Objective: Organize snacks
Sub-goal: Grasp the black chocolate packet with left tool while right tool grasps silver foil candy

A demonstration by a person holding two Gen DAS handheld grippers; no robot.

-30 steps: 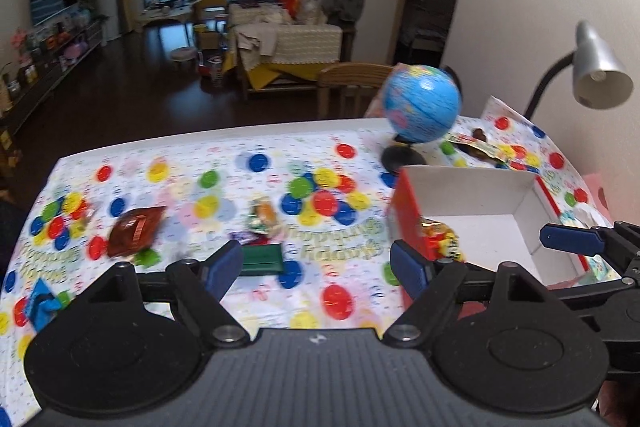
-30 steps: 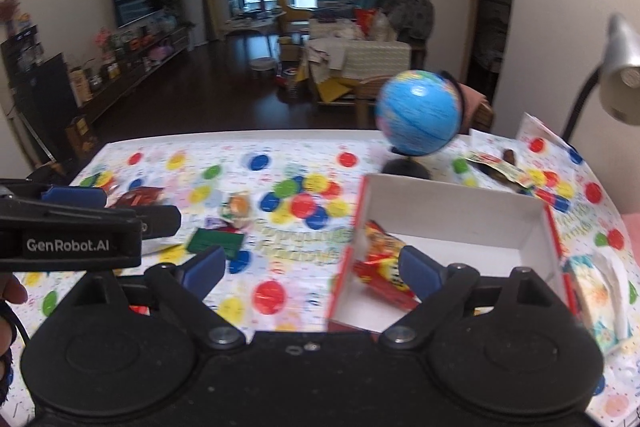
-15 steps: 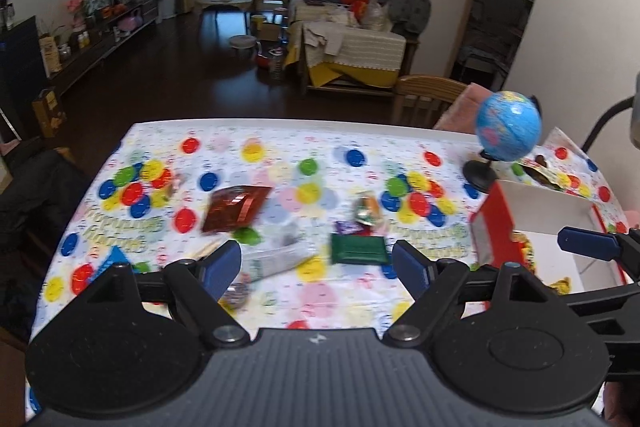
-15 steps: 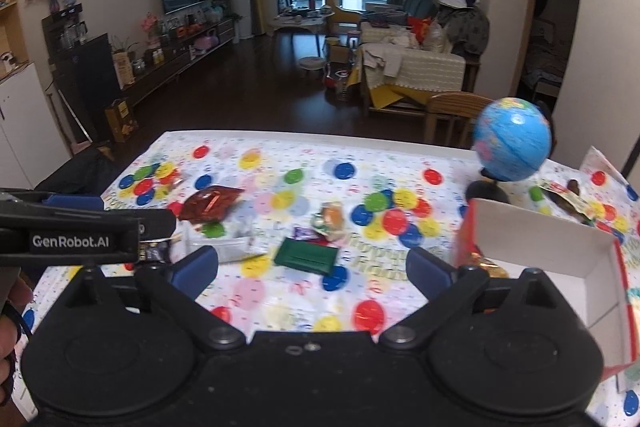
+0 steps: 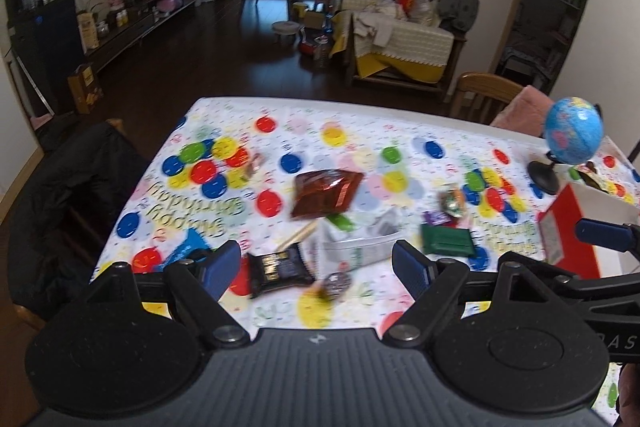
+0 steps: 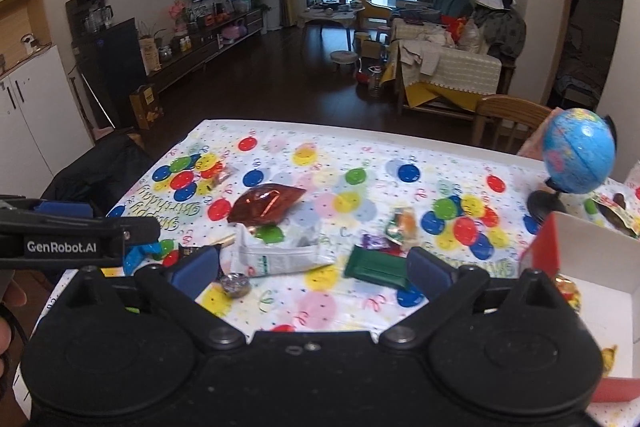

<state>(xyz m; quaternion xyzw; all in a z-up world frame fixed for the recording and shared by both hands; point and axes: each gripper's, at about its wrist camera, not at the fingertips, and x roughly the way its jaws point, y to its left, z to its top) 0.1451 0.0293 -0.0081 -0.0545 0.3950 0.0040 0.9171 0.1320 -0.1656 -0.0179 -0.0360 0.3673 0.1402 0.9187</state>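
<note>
Now both over the tabletop (image 5: 360, 131), left gripper (image 5: 316, 263) released and empty, right gripper (image 6: 312, 267) just opened wider, empty, snacks scattered: brown packet (image 5: 326, 191), green bar (image 6: 378, 269), dark bar (image 5: 278, 269), box (image 6: 600, 267) at right.

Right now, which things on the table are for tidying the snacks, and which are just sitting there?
For the job: red box, brown snack bag, green packet, white pouch, black bar, both open grippers, left gripper and right gripper.

Just lying about: globe, balloon tablecloth.
</note>
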